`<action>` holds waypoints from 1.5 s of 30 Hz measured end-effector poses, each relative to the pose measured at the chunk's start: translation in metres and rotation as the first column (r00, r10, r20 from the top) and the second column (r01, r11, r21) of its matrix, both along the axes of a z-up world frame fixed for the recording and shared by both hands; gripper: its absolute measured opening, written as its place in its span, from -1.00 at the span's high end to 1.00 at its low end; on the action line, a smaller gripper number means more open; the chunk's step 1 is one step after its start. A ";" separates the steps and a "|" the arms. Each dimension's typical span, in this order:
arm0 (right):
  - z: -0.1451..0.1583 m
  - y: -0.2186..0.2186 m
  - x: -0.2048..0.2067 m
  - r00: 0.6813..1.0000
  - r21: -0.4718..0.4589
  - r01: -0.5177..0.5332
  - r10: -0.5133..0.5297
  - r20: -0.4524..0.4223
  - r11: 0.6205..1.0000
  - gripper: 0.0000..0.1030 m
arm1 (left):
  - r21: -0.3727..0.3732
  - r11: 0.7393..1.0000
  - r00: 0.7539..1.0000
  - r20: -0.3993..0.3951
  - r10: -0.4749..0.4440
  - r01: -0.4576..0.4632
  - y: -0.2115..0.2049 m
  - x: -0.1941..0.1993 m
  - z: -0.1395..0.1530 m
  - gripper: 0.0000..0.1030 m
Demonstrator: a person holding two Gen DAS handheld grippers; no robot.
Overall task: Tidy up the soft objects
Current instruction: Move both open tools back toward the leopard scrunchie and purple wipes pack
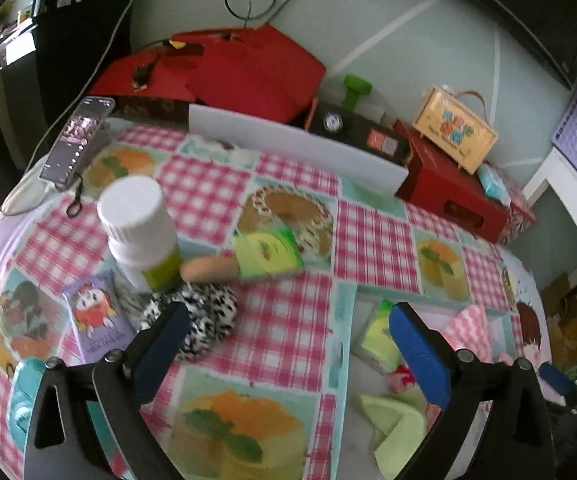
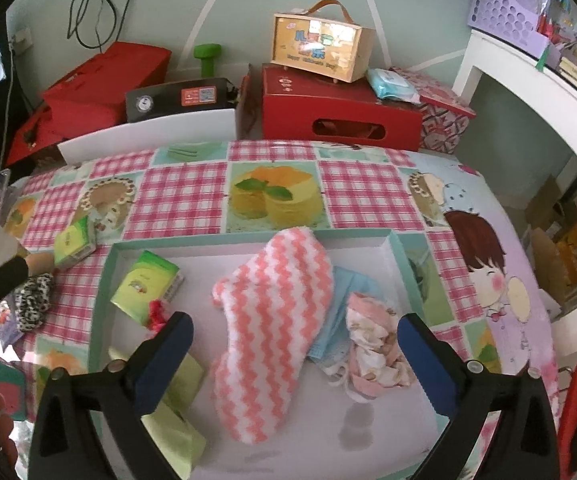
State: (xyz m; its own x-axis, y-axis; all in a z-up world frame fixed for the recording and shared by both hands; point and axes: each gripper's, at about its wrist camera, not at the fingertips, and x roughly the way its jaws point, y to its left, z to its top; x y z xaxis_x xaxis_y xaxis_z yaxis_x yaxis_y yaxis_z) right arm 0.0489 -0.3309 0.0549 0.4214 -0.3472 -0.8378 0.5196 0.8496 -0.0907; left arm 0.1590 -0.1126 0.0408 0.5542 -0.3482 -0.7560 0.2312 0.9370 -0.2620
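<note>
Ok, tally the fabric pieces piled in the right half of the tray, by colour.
Pink-and-white zigzag sock: 1
Blue cloth: 1
Pale pink patterned cloth: 1
Total: 3

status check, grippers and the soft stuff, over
Left gripper open, empty. Right gripper open over pink-white zigzag fluffy sock in shallow white tray. Black-white spotted scrunchie outside, beside white bottle.

A pale green wall (image 2: 408,12) with white diagonal lines stands behind the table (image 2: 364,184), which wears a pink-checked cake-print cloth. A white shelf (image 2: 528,76) rises at right; daylight is soft.
</note>
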 end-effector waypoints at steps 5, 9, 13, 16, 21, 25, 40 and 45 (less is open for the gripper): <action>-0.002 0.006 0.004 1.000 0.017 -0.009 0.009 0.001 1.000 -1.00 | 0.062 0.998 0.999 0.045 0.021 -0.024 0.015 0.008 0.015 -0.94; -0.002 0.011 0.007 1.000 0.014 -0.022 0.022 -0.004 1.000 -1.00 | 0.099 0.993 0.994 0.089 0.061 -0.069 0.038 0.009 0.028 -0.94; 0.001 0.021 0.013 0.998 0.041 -0.054 0.054 0.019 0.998 -1.00 | 0.096 0.980 0.985 0.026 0.171 -0.172 0.072 0.016 0.029 -0.94; 0.004 0.033 0.019 0.995 0.060 -0.090 0.087 0.049 0.994 -1.00 | 0.099 0.970 0.974 -0.018 0.226 -0.223 0.098 0.021 0.025 -0.94; 0.008 0.058 0.033 0.984 0.097 -0.160 0.151 0.097 0.982 -1.00 | 0.118 0.947 0.947 -0.084 0.309 -0.298 0.133 0.029 0.014 -0.94; 0.006 0.086 0.049 0.966 0.116 -0.247 0.235 0.112 0.962 -1.00 | 0.098 0.937 0.926 -0.147 0.348 -0.337 0.157 0.032 0.003 -0.94; -0.031 0.159 0.087 0.897 0.203 -0.442 0.433 0.090 0.874 -1.00 | -0.075 0.941 0.898 -0.334 0.288 -0.330 0.193 0.050 -0.040 -1.00; -0.040 0.169 0.100 0.889 0.246 -0.457 0.450 0.086 0.855 -1.00 | -0.058 0.970 0.912 -0.359 0.200 -0.236 0.191 0.065 -0.040 -1.00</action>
